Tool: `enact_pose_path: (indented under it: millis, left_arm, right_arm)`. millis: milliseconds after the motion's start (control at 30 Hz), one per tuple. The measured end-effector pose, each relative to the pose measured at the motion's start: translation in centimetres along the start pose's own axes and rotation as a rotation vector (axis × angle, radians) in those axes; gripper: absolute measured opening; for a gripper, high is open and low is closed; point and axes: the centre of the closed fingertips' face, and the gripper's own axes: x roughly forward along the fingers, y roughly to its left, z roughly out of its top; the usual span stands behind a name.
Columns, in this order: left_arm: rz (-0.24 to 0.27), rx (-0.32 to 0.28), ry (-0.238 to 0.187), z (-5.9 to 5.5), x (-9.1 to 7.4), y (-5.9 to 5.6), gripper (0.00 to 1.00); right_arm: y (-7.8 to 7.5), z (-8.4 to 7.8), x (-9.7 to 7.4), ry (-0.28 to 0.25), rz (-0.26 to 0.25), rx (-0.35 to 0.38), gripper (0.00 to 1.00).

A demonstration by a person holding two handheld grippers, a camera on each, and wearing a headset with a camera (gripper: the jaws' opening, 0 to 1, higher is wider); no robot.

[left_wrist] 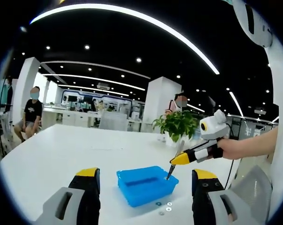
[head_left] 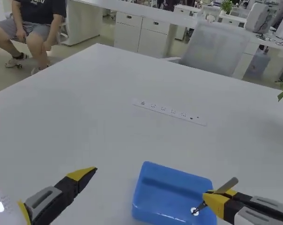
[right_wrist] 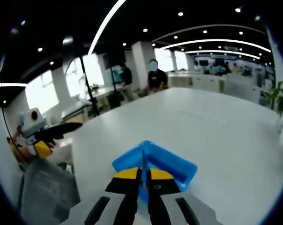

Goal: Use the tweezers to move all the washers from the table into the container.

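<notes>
Pinched narrow on the tweezers [head_left: 201, 206]: the right gripper [head_left: 215, 200]. Slim grey metal, long axis slanted, tips down into the blue container [head_left: 144, 206] at its near right corner, blunt end up past the jaws. At the tips, from the head view, a small silver washer [head_left: 194, 212]. From the left gripper view, a few loose washers [left_wrist: 168, 206] on the white table [left_wrist: 62, 150] just in front of the container. Left of the container, the left gripper [left_wrist: 146, 174], jaws wide apart, holding nothing.
</notes>
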Motion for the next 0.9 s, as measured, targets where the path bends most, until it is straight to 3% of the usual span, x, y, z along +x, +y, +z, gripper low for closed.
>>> enact_pose_path:
  millis: [267, 367, 533, 900]
  left_arm:
    - [-0.007, 0.005, 0.006, 0.0, 0.1, -0.2, 0.8]
    - [-0.007, 0.0, 0.006, -0.9, -0.6, 1.2, 0.79]
    - [-0.007, 0.002, 0.01, -1.4, -0.8, 1.7, 0.79]
    - [-0.014, 0.0, 0.022, -1.2, -0.3, 0.7, 0.78]
  right_arm:
    - [-2.4, -1.6, 1.4, 0.033, -0.059, -0.016, 0.03]
    - [-2.9, -1.8, 1.8, 0.024, -0.058, -0.002, 0.03]
    - [-4.2, -2.8, 2.9, 0.048, -0.064, -0.016, 0.03]
    - [-4.8, -3.6, 3.7, 0.086, -0.074, -0.043, 0.03]
